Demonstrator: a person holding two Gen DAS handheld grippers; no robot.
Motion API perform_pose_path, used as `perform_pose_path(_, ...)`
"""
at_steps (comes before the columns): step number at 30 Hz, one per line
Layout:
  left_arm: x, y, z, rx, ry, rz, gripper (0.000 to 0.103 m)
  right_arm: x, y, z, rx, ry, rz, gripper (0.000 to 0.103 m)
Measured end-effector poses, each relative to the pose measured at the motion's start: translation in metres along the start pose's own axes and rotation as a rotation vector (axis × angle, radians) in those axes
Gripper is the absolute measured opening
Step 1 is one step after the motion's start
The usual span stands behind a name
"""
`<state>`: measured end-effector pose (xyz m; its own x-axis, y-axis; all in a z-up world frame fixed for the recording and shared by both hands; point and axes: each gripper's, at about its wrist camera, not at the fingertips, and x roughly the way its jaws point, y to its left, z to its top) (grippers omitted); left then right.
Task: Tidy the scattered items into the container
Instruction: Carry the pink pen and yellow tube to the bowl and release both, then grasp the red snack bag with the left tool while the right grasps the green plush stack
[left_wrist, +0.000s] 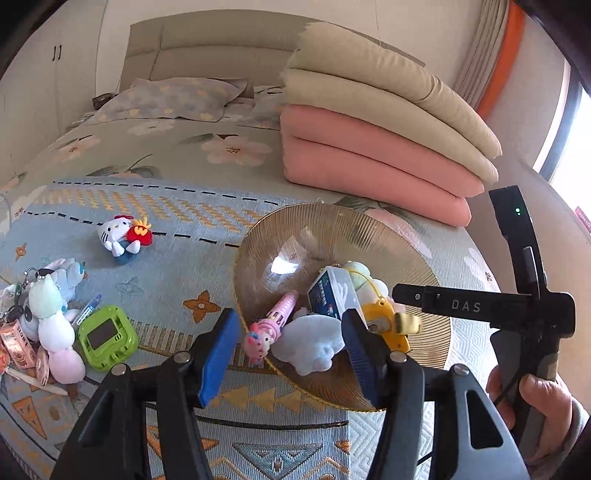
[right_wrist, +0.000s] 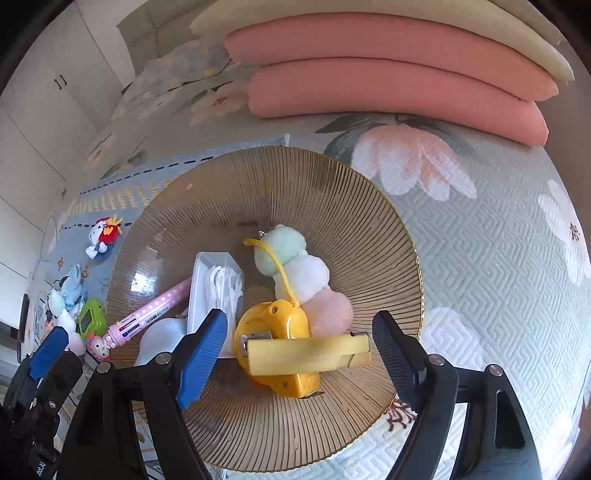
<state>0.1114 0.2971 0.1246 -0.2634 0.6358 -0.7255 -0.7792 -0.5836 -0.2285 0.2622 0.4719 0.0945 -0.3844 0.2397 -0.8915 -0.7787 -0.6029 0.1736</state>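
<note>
Both grippers are hovering open and empty: left gripper (left_wrist: 290, 354), right gripper (right_wrist: 301, 354), over the ribbed glass bowl (right_wrist: 332, 192). Next, the green timer (left_wrist: 107, 338) at lower left probably needs fetching.

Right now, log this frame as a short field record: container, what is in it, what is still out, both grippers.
container: ribbed amber glass bowl on the bed
in bowl: pink pen, white floss-pick box, yellow tape measure, pastel ball plush, pale blue plush
still out: cat plush, green timer, keychain pile
left gripper: open, over the bowl's near edge, holding nothing
right gripper: open, pads either side of the tape measure, not touching
</note>
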Motion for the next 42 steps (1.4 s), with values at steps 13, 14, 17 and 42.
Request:
perform_pose_path(13, -0.045, 0.12, -0.033, -0.244, -0.015, 0.138, 0.058, -0.009, 0.113, -0.015, -0.222, -0.013, 0.092, 0.081)
perform_pose_path(14, -0.05, 0.134, -0.037, -0.26, -0.014, 0.169, 0.058, -0.008, 0.124, -0.017, -0.239, -0.01, 0.108, 0.081)
perform_pose_path(17, -0.067, 0.181, -0.053, -0.319, -0.018, 0.242, 0.058, 0.0, 0.16, -0.024, -0.288, 0.014, 0.155, 0.082)
perform_pose_path(42, -0.063, 0.372, -0.09, -0.318, 0.031, 0.306, 0.062, 0.109, 0.361, -0.052, -0.506, 0.146, 0.14, 0.085)
